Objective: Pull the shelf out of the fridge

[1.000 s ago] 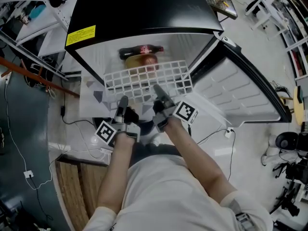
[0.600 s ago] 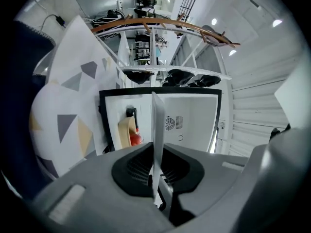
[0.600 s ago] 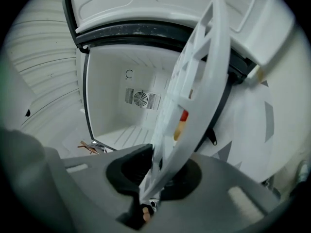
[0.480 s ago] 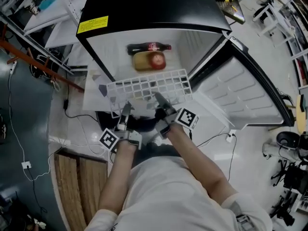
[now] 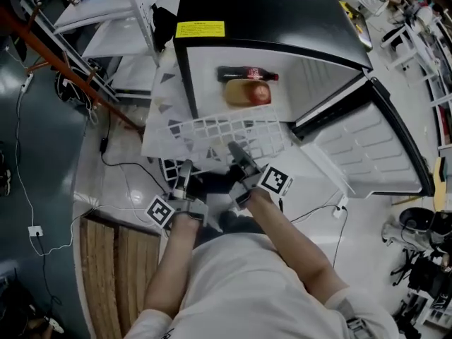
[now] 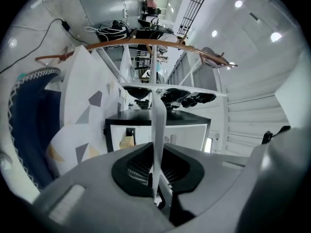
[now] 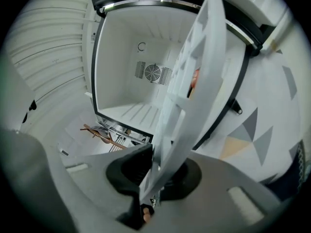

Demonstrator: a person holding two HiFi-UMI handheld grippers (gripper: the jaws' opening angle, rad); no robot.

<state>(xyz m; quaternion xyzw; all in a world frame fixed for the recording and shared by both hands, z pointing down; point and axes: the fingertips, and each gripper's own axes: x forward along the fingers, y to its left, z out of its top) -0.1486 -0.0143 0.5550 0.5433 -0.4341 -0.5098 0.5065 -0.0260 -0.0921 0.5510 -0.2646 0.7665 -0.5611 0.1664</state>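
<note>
The left gripper (image 5: pixel 186 169) and the right gripper (image 5: pixel 235 149) were both clamped on the front edge of the shelf (image 5: pixel 212 128). The shelf seemed mostly out of the fridge (image 5: pixel 268 20), just before its opening. To finish well, both hands should pull evenly and keep the shelf level, so that it does not jam.

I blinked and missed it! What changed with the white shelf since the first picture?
The white shelf slid further out of the fridge, toward the person, and no longer overlaps the yellowish food. The left gripper and right gripper stayed clamped on its front edge. The bottle stayed put, and the door stayed open.
</note>
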